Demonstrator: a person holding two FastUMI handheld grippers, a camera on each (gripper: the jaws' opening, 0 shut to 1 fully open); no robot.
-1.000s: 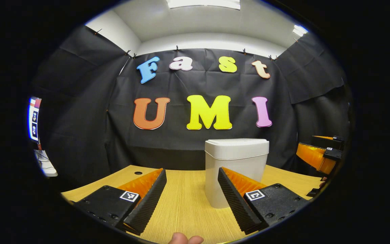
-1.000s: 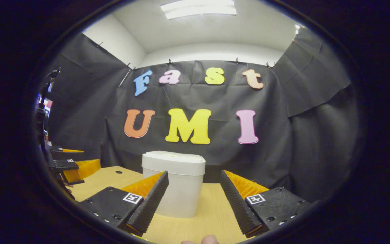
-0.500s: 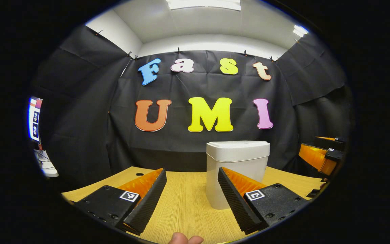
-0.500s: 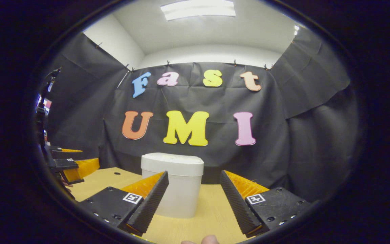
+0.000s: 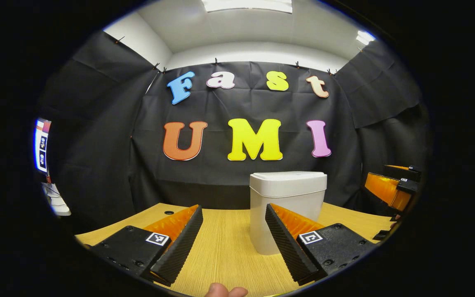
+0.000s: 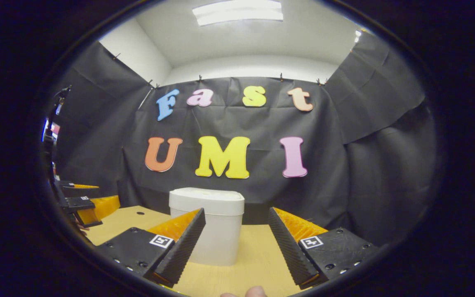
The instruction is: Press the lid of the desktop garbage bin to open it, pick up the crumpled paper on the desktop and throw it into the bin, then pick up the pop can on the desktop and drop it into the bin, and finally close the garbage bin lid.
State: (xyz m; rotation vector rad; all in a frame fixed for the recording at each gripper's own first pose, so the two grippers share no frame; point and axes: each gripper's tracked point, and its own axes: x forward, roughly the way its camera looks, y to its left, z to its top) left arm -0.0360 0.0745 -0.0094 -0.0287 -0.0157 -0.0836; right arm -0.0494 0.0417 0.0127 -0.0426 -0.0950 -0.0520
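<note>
Left gripper view: our left gripper (image 5: 233, 231) hangs over the desk (image 5: 225, 251) w/ fingers wide apart, nothing btwn them, and the white bin (image 5: 287, 206) stands lid-down just ahead, a bit to the right, w/ the right gripper (image 5: 390, 189) off at the right edge. Right gripper view: our right gripper (image 6: 235, 233) is spread apart too, gripping nothing, bin (image 6: 206, 225) ahead-left on the desk (image 6: 258, 255), lid flat.

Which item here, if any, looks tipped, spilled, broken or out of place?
Nothing stands out. The white garbage bin stands upright on the wooden desktop with its lid shut, and both tools are open and empty.
</note>
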